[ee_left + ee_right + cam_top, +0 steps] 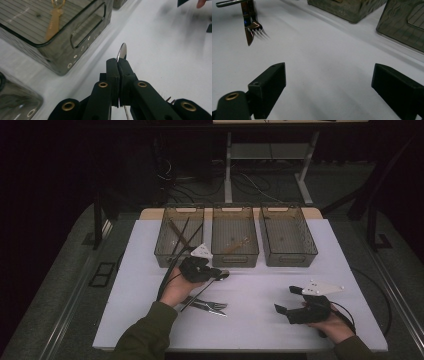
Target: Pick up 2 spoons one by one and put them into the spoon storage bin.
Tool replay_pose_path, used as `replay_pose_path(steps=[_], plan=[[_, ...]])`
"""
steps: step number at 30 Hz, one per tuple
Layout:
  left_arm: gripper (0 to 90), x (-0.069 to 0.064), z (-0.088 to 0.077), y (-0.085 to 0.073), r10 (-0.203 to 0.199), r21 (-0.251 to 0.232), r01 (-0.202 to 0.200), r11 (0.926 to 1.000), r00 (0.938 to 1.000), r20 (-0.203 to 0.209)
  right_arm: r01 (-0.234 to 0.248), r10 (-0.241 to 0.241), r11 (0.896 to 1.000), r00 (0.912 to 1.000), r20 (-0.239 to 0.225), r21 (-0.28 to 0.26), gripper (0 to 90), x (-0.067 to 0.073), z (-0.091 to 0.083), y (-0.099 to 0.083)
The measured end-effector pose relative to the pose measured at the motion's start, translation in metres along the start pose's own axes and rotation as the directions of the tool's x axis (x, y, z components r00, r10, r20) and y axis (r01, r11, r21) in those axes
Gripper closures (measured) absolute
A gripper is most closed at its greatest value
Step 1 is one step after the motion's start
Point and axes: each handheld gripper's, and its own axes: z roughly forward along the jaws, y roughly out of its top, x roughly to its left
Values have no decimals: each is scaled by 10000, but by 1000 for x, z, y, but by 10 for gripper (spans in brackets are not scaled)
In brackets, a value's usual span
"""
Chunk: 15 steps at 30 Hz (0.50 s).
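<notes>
Nearest you, your right gripper [285,303] rests on the white table [260,330] with jaws wide and nothing between them. Beside your left wrist, a fork [212,307] and other cutlery wait unsorted. Your left gripper [119,65] is clamped on a spoon [122,52], lifted just short of the middle bin [235,240]. Chopsticks [181,236] already sit left; the right bin [288,235] looks nearly bare. Open table all round.

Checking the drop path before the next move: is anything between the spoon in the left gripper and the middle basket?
Nothing visible. The left gripper holds the spoon over bare table, the middle basket just beyond, its top open.
</notes>
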Motion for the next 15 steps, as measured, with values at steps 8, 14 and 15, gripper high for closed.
replay_pose_path(steps=[8, 14, 15], plan=[[891, 1, -7, 3, -117, -417, 110, 9991, 9998, -154, -1, 1, 10000, 10000, 8, -20, 119, 0, 0, 0], [891, 3, -10, 5, -177, -614, 158, 9980, 9994, -307, -55, 55, 10000, 10000, -7, 34, 118, 0, 0, 0], [891, 3, -11, 6, -164, -637, 143, 9979, 9994, -315, -71, 71, 10000, 10000, 6, 31, 119, 0, 0, 0]])
